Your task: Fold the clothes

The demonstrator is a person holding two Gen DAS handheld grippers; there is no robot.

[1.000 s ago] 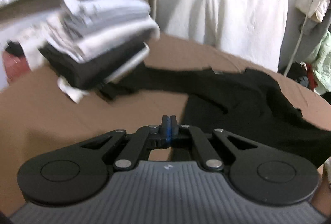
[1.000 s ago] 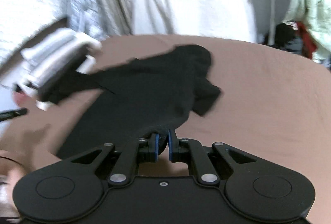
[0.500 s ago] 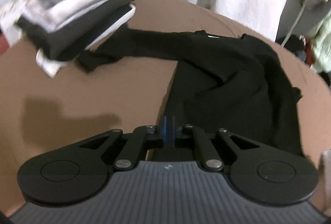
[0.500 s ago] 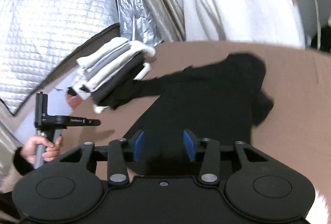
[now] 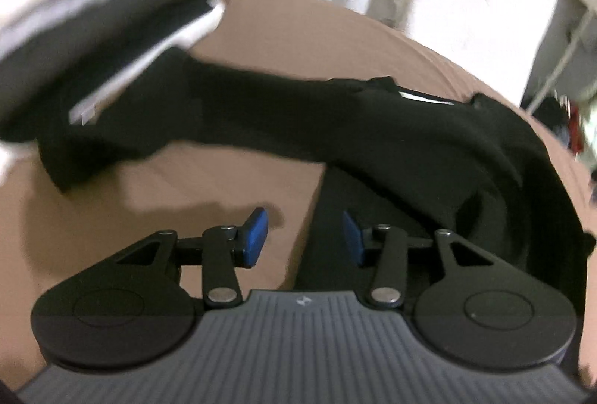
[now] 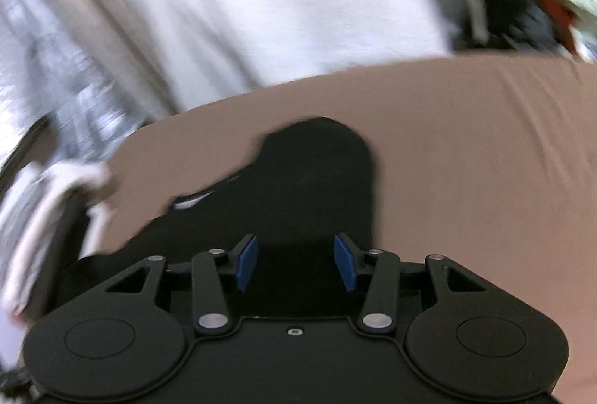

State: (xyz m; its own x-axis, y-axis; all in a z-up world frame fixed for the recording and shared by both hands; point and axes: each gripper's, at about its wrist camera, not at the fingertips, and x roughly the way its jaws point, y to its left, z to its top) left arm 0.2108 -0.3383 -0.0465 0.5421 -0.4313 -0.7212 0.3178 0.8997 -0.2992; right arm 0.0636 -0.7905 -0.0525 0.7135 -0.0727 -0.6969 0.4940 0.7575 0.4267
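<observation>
Left gripper (image 5: 304, 236) jaws spread, empty, straddling edge of black shirt (image 5: 391, 142). Right gripper (image 6: 294, 262) jaws spread, empty, over same shirt on brown bed (image 6: 466, 142). Sleeve trails toward 10 o'clock, touching folded stack (image 5: 104, 4). Judgement: pinch single layer at hem before lifting.

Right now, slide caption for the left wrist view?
Open left gripper poised over the black garment on the brown sheet, beside the folded stack.

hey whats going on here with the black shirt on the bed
A person with a claw in each hand is folding laundry on a brown sheet. A black top lies spread and rumpled on it, one sleeve stretched toward a stack of folded clothes. The left claw and right claw are both open, poised at the garment and gripping nothing.
</observation>
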